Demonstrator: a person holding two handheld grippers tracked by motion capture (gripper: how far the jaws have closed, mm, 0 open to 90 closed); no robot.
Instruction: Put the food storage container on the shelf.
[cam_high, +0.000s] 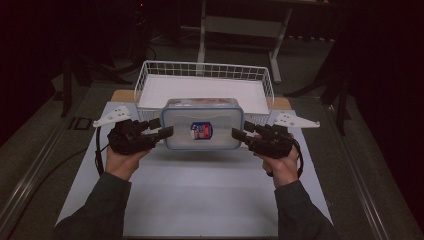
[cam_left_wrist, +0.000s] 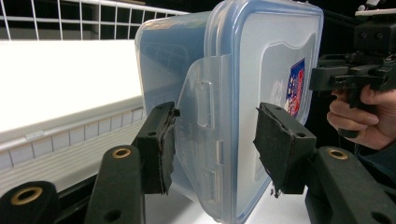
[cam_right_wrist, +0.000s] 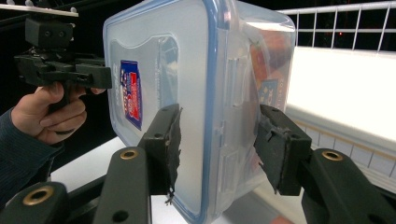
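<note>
My left hand-held gripper (cam_high: 161, 128) clamps the left end of the clear plastic box (cam_high: 202, 131), its jaws half wide. The box holds some packets, and it hangs above the surface (cam_high: 200, 200), before the white wire basket (cam_high: 150, 70). My right hand-held gripper (cam_high: 243, 132) clamps its right end.

Box (cam_high: 202, 124) sits between the left tongs (cam_high: 167, 132) and right tongs (cam_high: 238, 133), basket (cam_high: 150, 67) right behind it on the counter (cam_high: 200, 200).

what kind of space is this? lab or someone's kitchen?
Likely a lab or recording bench, not a kitchen: a white mat taped out on a dark table, a bare metal frame stand behind on grey floor, and dark surroundings around the wire basket.
</note>
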